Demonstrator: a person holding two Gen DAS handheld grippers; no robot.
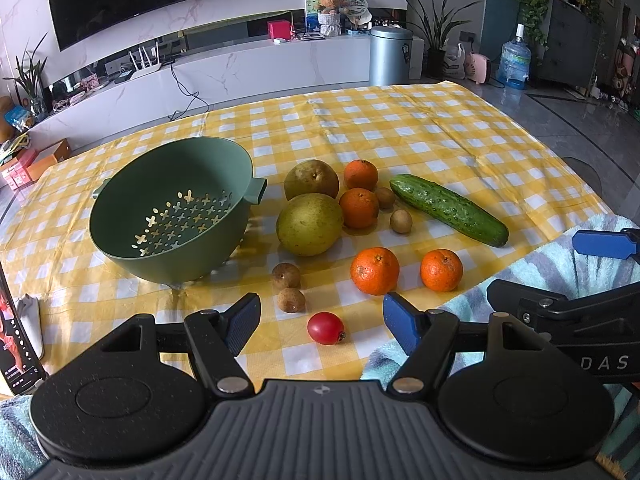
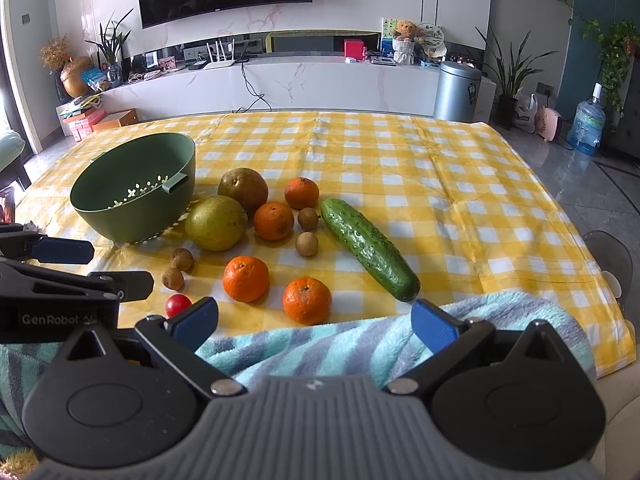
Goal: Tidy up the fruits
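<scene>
A green colander (image 1: 172,216) (image 2: 134,190) stands empty and tilted on the yellow checked tablecloth (image 1: 420,136) (image 2: 420,168). To its right lie two pears (image 1: 310,224) (image 2: 216,222), several oranges (image 1: 375,271) (image 2: 246,279), small brown longans (image 1: 291,300) (image 2: 173,279), a cucumber (image 1: 448,209) (image 2: 369,249) and a cherry tomato (image 1: 326,328) (image 2: 178,305). My left gripper (image 1: 322,320) (image 2: 84,268) is open and empty, just short of the tomato. My right gripper (image 2: 316,322) (image 1: 600,264) is open and empty above a striped towel, near the closest orange.
A striped blue towel (image 1: 532,272) (image 2: 320,344) lies over the table's near edge. A phone (image 1: 18,352) stands at the left edge. Beyond the table are a TV cabinet (image 2: 280,80), a metal bin (image 2: 456,92) and a water bottle (image 2: 588,120).
</scene>
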